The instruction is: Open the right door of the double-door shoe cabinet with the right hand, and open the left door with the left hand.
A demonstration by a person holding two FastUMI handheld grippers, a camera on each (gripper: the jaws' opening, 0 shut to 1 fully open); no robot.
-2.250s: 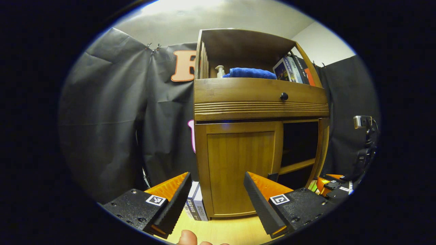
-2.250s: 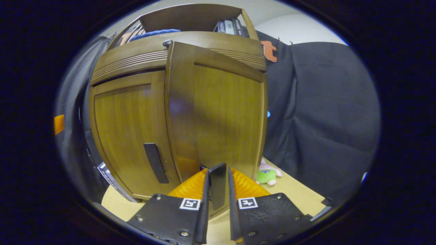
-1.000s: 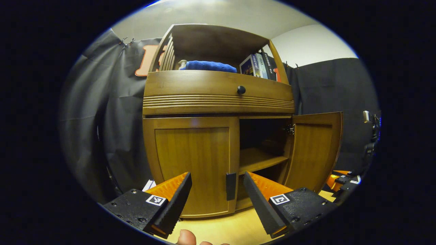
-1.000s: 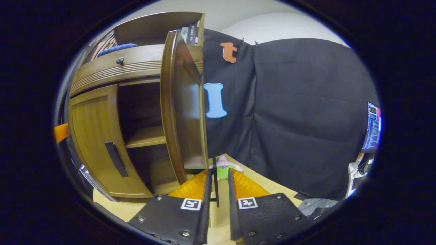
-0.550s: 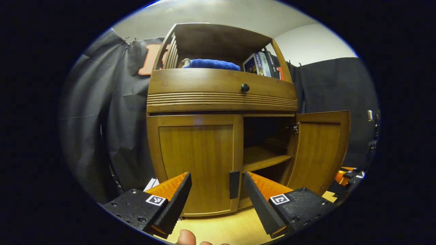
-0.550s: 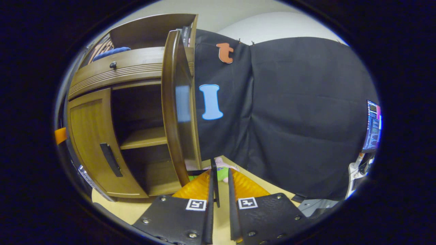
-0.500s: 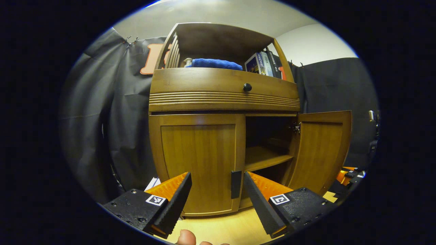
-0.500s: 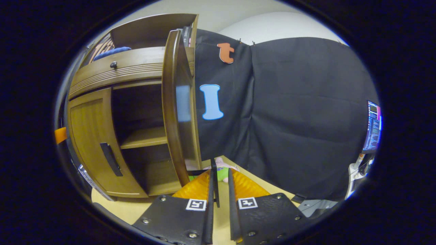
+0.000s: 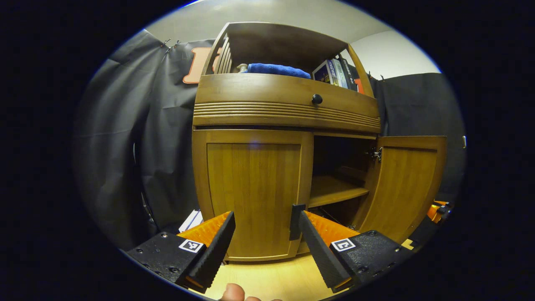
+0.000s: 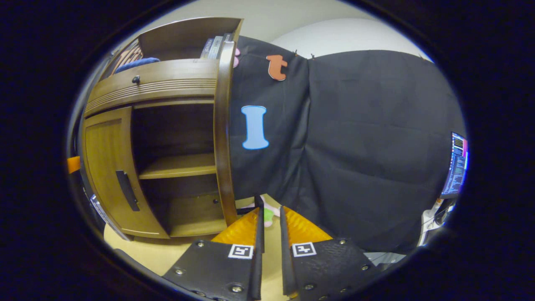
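Here, in the left gripper view, we see the wooden shoe cabinet (image 9: 284, 108) standing on the pale wooden desk (image 9: 271, 282) in front of us. Its left door (image 9: 253, 192) is closed, and the dark handle (image 9: 294, 221) on its inner edge stands just beside the right finger of the left tongs (image 9: 267, 240), which are wide apart and hold nothing. The right door (image 9: 403, 186) is swung open, so the inner shelf (image 9: 334, 192) is visible. Above the doors there is a drawer with a round black knob (image 9: 317, 99). On the top shelf lie a folded blue towel (image 9: 276, 70) and some books (image 9: 336, 73) leaning at the right. A fingertip (image 9: 234, 292) of the person shows at the bottom edge.

In the right gripper view, the right tongs (image 10: 269, 219) are drawn nearly together, with only a narrow gap, and a thin dark handle (image 10: 260, 205) stands between them. We cannot tell if both fingers press on it. The open door (image 10: 223, 138) appears edge-on, directly above these tongs. Behind it, on the desk (image 10: 138, 251), lies a small green and pink soft toy (image 10: 267, 213). At the far right we see a lit monitor (image 10: 455, 165).
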